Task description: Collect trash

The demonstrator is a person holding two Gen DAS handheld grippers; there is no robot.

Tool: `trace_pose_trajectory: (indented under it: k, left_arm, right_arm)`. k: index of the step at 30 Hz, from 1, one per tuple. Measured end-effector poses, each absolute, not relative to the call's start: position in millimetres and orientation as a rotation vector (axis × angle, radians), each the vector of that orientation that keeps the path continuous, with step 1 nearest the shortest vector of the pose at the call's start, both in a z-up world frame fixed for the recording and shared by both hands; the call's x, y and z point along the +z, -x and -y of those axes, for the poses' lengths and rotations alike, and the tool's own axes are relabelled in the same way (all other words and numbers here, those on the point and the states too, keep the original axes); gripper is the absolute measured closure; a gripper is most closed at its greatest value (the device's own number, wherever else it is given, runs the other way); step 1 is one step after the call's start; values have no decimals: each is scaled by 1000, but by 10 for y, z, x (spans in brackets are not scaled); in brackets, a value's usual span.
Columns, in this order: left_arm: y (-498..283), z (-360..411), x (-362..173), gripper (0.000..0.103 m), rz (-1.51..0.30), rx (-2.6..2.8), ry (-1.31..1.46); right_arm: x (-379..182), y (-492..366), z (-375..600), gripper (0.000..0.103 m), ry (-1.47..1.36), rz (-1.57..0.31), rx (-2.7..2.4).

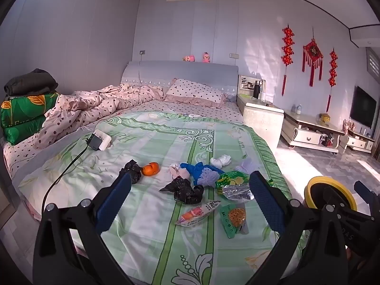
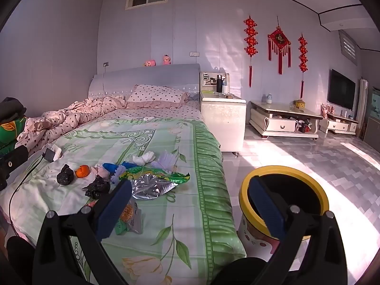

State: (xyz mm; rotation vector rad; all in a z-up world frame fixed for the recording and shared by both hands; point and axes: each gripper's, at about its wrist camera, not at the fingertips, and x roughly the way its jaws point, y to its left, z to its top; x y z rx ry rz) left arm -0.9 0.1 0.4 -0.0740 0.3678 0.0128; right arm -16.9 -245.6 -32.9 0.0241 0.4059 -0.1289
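Because the trash lies scattered in one loose patch near the foot of the bed, both grippers hang above that end, tilted a little downward so their cameras take in the whole litter. The left gripper has its jaws spread wide with nothing between them, and it looks straight over the black plastic bag, the sausage wrapper and the green snack packet. The right gripper is spread just as wide and empty; it sits further toward the bed's edge, so one finger shows against the sheet and the other against the yellow-rimmed bin.

The bin stands on the floor just beside the bed, presumably so each piece needs only a short carry over the edge. Further up the sheet lie a second black bag, an orange peel, crumpled tissue, a blue cloth thing and a silver-lined green chip bag. The charger with its cable rests well apart from the litter and is likely not trash.

Nothing is picked up yet. The nearest wrappers seem the natural first grab, though flat foil on soft bedding may slip from the pads.
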Motion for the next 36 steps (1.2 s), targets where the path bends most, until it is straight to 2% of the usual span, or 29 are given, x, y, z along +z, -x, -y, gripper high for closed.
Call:
trace_pose_trajectory:
  k: [36]
  left_arm:
    - [15,-16,64,8,-373,9,89]
  right_arm:
    - [-331,158,2429,8,-27,-412,-124]
